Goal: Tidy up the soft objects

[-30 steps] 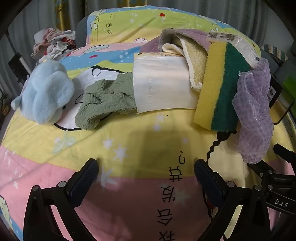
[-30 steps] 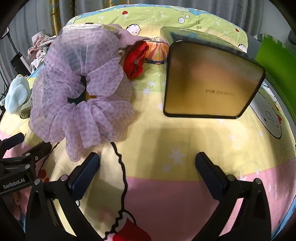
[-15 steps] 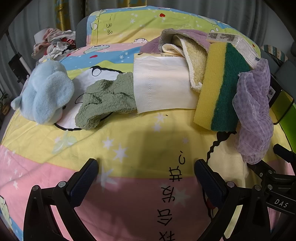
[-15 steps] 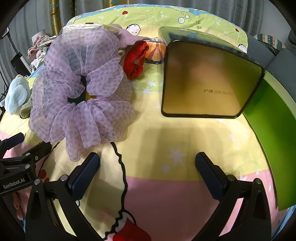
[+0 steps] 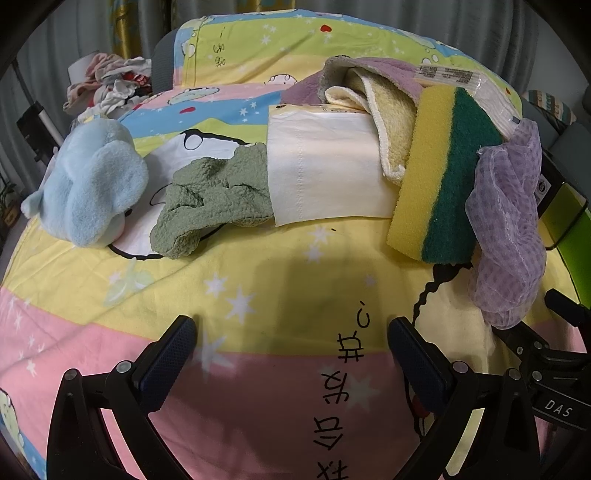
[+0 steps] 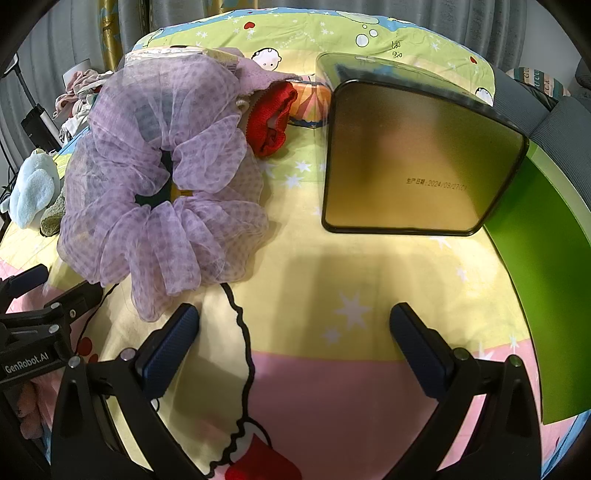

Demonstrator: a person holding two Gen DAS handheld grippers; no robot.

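Soft things lay in a heap on a bright cartoon bedsheet [image 5: 258,280], and both tongs were wide and held nothing.

The left tongs [image 5: 291,347] hung over the pink and yellow sheet, near a fluffy blue plush toy [image 5: 92,184] on the far left. Right of it lay a bumpy green cloth [image 5: 210,199], touching a smooth cream pack [image 5: 325,173]. A fuzzy yellow towel [image 5: 391,122] lay on the pack. A spongy yellow and green block [image 5: 439,177] leaned on the towel. The right tongs [image 6: 295,336] hung near a thin, frilly purple scrunchie [image 6: 166,177] on the left. A red knit thing [image 6: 271,118] lay beyond it. A shiny gold tin [image 6: 413,162] stood on the right. Grey curtains [image 5: 461,22] hung far behind the bed.
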